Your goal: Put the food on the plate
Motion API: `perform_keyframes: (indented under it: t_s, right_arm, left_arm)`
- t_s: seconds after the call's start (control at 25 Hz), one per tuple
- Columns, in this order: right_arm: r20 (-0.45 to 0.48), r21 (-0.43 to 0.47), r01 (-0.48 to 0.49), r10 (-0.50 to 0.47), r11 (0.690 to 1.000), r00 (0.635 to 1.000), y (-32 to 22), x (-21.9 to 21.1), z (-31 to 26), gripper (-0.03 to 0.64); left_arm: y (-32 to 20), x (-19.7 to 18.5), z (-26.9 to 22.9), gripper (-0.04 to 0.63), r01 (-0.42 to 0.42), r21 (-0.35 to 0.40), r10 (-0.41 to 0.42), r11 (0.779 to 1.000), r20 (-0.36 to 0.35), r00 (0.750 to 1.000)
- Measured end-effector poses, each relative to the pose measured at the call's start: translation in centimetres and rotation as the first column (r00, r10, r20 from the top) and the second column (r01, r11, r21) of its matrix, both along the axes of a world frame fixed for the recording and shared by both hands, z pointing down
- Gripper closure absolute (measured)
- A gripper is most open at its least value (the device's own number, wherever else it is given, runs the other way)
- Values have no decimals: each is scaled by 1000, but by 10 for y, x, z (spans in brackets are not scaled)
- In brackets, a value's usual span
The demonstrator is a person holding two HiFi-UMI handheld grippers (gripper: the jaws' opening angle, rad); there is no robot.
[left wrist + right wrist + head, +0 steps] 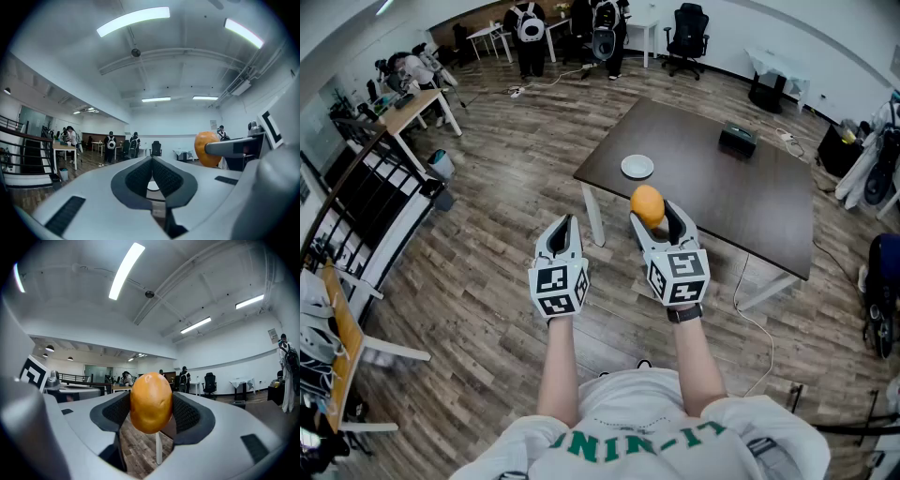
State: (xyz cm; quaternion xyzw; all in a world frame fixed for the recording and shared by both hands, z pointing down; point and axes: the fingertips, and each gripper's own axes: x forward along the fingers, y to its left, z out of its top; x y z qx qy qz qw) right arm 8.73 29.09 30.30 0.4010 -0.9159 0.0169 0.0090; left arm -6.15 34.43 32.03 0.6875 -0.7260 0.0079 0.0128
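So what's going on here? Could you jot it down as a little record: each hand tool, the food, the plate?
left gripper: jaws together, nothing between them
right gripper: shut on the orange food
orange food: held up in the air, not yet on the plate
plate: white, empty, lying on the dark table
background: people standing at the far end of the room

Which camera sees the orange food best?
The right gripper view: the orange food fills the middle, clamped in the right gripper. The head view shows it small, from above; the left gripper view, off to the side, partly hidden.
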Motion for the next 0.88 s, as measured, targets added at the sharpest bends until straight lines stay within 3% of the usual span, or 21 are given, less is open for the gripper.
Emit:
perform_keyframes:
  t_s: [0.52, 0.88]
  right_arm:
    - [50, -21, 57, -56, 998, 997, -32, 35, 4, 321]
    - [99, -54, 98, -92, 994, 991, -54, 54, 26, 321]
  left_arm:
    - [-33, 43, 1, 581, 27, -11, -27, 1000, 13, 1000]
    - [-57, 75, 28, 581, 9, -52, -9, 999, 9, 1000]
